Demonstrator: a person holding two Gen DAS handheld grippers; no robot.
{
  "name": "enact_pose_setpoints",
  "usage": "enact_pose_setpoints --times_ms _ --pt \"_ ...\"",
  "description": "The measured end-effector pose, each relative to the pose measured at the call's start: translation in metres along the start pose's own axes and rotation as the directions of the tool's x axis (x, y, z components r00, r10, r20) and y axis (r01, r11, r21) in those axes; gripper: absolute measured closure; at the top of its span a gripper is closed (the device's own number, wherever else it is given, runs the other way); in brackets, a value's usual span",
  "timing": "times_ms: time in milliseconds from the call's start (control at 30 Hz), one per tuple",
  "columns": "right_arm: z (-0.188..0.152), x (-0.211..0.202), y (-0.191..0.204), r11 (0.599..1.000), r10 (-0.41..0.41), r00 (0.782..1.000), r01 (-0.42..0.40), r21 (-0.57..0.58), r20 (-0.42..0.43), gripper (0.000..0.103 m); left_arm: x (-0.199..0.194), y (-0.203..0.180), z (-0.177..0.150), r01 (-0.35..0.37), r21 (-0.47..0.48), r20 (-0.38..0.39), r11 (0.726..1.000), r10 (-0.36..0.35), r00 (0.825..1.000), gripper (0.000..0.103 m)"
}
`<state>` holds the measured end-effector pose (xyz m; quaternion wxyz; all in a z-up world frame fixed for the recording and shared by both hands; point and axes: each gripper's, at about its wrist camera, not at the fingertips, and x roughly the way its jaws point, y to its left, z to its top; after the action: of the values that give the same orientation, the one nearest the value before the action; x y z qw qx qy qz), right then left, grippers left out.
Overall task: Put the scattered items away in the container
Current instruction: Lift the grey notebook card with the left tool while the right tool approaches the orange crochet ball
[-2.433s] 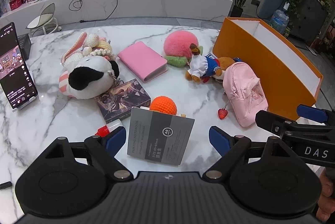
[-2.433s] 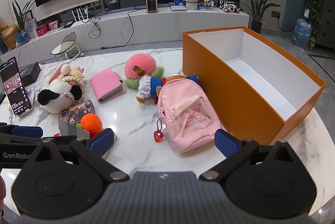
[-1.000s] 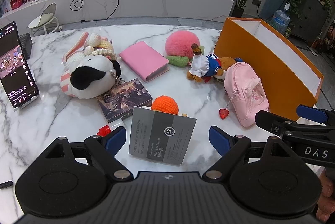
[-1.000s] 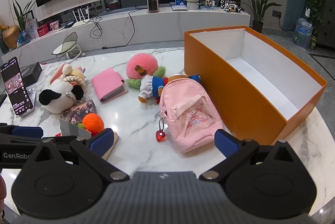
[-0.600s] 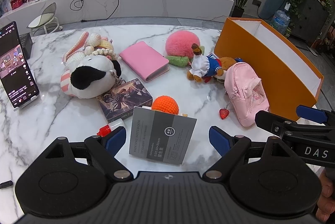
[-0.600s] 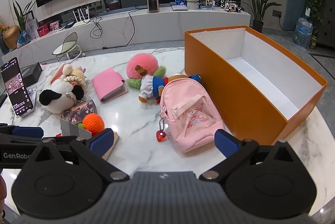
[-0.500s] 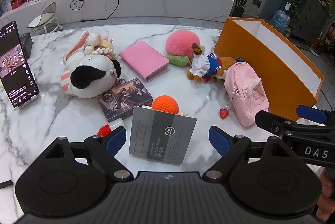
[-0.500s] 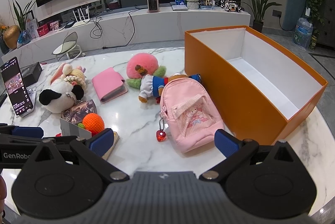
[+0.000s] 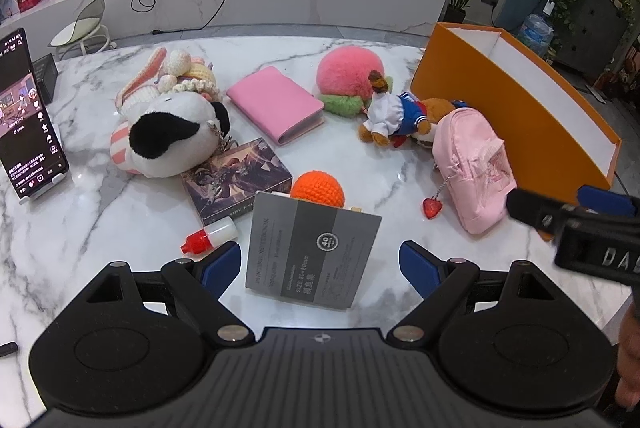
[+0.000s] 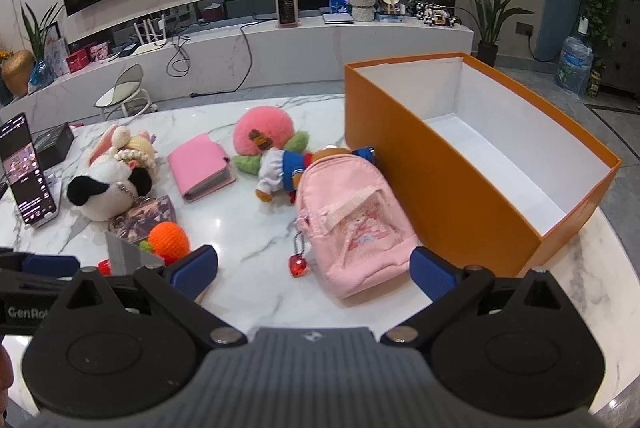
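Note:
An open orange box (image 10: 472, 184) with a white inside stands at the right of the marble table; it also shows in the left wrist view (image 9: 520, 112). A pink mini backpack (image 10: 352, 224) lies beside it, also in the left wrist view (image 9: 474, 168). A grey notebook (image 9: 312, 248) lies between the left gripper's fingers. An orange crochet ball (image 9: 317, 189), a dark card box (image 9: 236, 180), a small red-capped bottle (image 9: 210, 234), a panda plush (image 9: 168, 136), a pink wallet (image 9: 276, 104), a pink peach plush (image 9: 350, 76) and a sailor bear (image 9: 396, 120) lie scattered. My left gripper (image 9: 320, 264) and right gripper (image 10: 314, 268) are open and empty.
A phone on a stand (image 9: 24, 124) stands at the table's left edge beside a small black box (image 9: 46, 74). A crochet bunny (image 9: 172, 76) lies behind the panda. The table's rounded edge runs at the right, past the box.
The right gripper has shifted slightly forward toward the backpack. The left gripper has barely moved. No item has been touched.

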<state>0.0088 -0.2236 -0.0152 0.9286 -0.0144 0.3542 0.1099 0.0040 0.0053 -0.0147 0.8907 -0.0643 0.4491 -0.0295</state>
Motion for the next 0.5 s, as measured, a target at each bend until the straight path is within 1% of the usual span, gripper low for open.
enact_pose_setpoints --times_ms 100,167,233,400,500 --pt "0.001 0.005 -0.005 1.000 -0.016 1.000 0.015 0.002 0.007 0.000 0.005 0.003 -0.002 0.000 -0.002 -0.008 1.000 0.000 1.000 0.001" --pt "0.001 0.010 -0.009 1.000 -0.026 1.000 0.026 0.007 -0.002 0.000 0.009 0.004 -0.003 0.018 0.000 -0.013 1.000 -0.018 1.000 0.001" --pt "0.002 0.014 -0.012 1.000 -0.021 1.000 0.021 0.023 -0.016 0.000 0.013 0.004 -0.004 0.027 0.007 -0.016 1.000 -0.027 1.000 0.001" --pt "0.004 0.020 -0.013 1.000 -0.016 1.000 0.016 0.015 -0.014 0.000 0.024 0.002 -0.008 0.043 0.038 -0.021 0.998 -0.042 0.999 0.001" --pt "0.005 0.025 -0.016 1.000 -0.019 1.000 0.019 0.022 -0.015 0.000 0.036 0.000 -0.012 0.019 0.067 -0.031 0.998 -0.017 0.999 0.001"
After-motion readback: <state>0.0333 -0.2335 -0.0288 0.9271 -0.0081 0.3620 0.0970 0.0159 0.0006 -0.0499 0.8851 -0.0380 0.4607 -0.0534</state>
